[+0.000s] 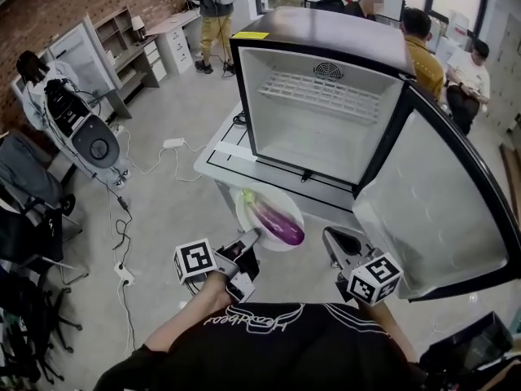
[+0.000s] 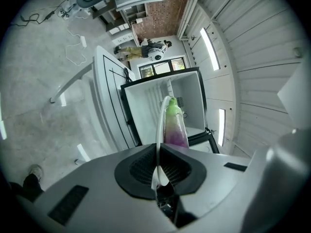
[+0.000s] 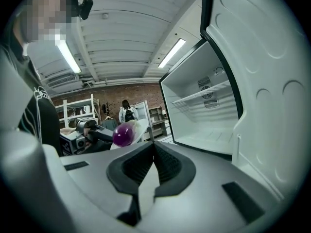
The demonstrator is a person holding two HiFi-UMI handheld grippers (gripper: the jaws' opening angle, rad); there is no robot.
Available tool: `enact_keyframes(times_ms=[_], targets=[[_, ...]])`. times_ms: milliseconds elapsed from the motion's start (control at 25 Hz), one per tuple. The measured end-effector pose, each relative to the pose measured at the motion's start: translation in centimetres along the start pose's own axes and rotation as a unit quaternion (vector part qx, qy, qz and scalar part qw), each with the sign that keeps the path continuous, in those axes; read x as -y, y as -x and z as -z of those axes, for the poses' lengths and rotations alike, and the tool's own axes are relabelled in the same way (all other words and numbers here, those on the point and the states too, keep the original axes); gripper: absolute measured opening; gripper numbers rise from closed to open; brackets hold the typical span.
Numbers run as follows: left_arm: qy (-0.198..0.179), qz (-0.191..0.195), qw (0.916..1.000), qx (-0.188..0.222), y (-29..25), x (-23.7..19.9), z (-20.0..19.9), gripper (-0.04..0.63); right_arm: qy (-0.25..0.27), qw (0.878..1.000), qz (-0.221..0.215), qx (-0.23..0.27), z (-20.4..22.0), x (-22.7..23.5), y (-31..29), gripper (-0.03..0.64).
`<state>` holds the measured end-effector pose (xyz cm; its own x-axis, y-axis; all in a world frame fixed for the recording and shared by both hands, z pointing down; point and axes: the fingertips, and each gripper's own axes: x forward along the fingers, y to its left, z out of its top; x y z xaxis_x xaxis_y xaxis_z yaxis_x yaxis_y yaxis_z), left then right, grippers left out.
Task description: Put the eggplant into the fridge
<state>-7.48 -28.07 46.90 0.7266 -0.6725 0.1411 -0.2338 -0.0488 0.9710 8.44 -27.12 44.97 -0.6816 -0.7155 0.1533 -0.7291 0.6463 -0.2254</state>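
Left gripper (image 1: pixel 251 239) pinched on the plate (image 1: pixel 247 208) rim: hold flat, carry the eggplant (image 1: pixel 278 222) slowly into the fridge (image 1: pixel 326 141).

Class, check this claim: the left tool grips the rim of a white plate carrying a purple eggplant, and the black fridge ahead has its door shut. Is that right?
No. The head view shows the door of the black fridge swung wide open. The left tool does grip the rim of the round white plate carrying the purple eggplant.
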Motion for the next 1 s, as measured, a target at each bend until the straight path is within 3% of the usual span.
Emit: enact_keyframes(times_ms=[1000], targets=[[0.015,0.014,0.9978,-0.064,-5.7,-1.7,-2.6,0.022,0.020,0.998,0.057,-0.005,-0.7,3.1,-2.5,0.006]])
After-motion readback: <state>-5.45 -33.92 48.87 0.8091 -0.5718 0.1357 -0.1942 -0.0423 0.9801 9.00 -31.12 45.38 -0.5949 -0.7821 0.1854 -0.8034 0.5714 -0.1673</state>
